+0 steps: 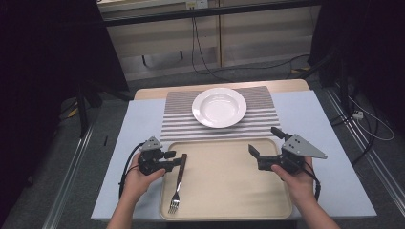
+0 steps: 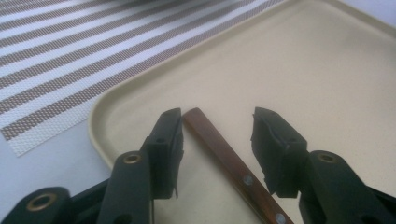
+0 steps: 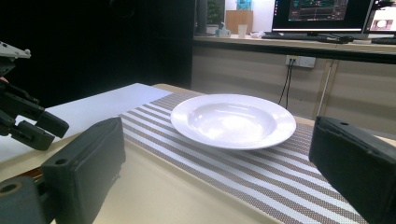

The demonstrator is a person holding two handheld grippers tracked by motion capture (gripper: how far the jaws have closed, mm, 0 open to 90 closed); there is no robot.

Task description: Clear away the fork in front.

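Your fork (image 1: 177,183) has a brown wooden handle with little metal dots and shiny silver prongs. It lies flat in the beige tray (image 1: 229,191), at the lower left of the high view. Your left gripper (image 1: 177,160) has its fingers partly open around the handle tip, one finger close against it. Your right gripper (image 1: 264,141) is wide open, holding nothing. The white plate (image 1: 219,107) sits empty on the striped mat (image 1: 260,102).

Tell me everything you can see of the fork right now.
The fork lies flat on the beige tray, near its left edge, tines toward the person, handle pointing away. The head looks like metal; the handle looks like dark reddish wood with two metal rivets. The handle end sits between the open jaws of the left gripper, close beside one jaw; no pad presses on it.
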